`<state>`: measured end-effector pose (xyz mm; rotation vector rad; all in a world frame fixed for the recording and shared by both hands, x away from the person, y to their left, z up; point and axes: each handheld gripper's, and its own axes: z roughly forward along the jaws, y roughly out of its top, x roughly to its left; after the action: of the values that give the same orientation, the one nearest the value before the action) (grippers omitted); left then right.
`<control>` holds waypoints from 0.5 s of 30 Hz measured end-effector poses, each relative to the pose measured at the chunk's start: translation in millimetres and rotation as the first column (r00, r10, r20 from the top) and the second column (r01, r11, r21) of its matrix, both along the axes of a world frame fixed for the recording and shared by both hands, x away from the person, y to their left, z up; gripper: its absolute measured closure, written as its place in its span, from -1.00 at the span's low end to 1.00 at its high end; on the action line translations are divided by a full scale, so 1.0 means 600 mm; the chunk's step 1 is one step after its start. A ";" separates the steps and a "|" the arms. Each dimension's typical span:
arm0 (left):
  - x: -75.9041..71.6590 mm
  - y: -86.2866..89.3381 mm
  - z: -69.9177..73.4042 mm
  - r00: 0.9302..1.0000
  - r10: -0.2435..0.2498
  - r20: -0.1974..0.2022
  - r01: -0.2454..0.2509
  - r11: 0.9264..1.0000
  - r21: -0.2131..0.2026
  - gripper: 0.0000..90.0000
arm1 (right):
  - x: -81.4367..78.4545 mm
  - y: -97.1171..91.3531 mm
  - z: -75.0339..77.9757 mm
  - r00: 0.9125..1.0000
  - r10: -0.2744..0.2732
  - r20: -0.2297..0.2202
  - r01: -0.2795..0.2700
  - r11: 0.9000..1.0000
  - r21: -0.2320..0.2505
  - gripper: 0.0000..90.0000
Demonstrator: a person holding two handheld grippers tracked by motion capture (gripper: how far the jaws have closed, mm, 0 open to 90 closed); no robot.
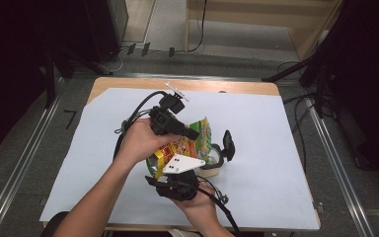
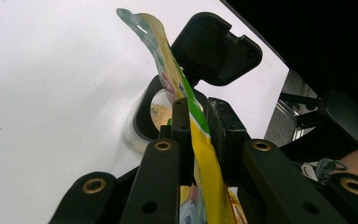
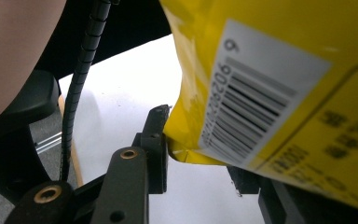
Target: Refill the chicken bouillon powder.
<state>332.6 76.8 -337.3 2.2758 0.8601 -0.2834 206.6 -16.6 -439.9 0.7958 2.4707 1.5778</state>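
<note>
The yellow snack bag (image 1: 190, 143) is being clamped by the left gripper (image 2: 196, 122) and the right gripper (image 3: 200, 154) above an open jar (image 2: 151, 114), whose black lid (image 2: 216, 46) is being crowded. A barcode is being revealed in the right gripper view.

— Light's even from overhead; the white sheet (image 1: 256, 148) is bright, and the room's sides drop to near black.

— Shadows?

— Soft and small, just under the hands. The high view is a bit grainy.

— And close up?

— In the left gripper view the sheet washes out to pale grey, and the jaws near the lens are soft. In the right gripper view the yellow bag (image 3: 279, 93) is blurred, its barcode smeared.
</note>
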 end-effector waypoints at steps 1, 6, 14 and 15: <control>0.000 0.000 0.000 1.000 0.000 0.001 0.000 1.000 0.000 0.82 | 0.000 0.000 0.000 1.000 0.000 0.000 0.000 1.000 0.001 0.45; -0.001 -0.001 0.001 1.000 0.001 0.003 -0.001 1.000 0.003 0.82 | -0.001 0.000 0.001 1.000 -0.001 0.001 0.001 1.000 -0.001 0.45; -0.001 -0.001 0.001 1.000 0.001 0.006 -0.001 1.000 0.004 0.82 | -0.001 0.000 0.001 1.000 0.002 0.004 -0.002 1.000 -0.003 0.45; -0.001 -0.001 0.001 1.000 0.000 0.003 0.000 1.000 0.004 0.82 | 0.000 0.000 0.001 1.000 0.001 0.003 -0.001 1.000 -0.003 0.45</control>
<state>332.2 76.4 -336.8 2.2789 0.8602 -0.2784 206.4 -16.6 -439.5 0.7910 2.4712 1.5741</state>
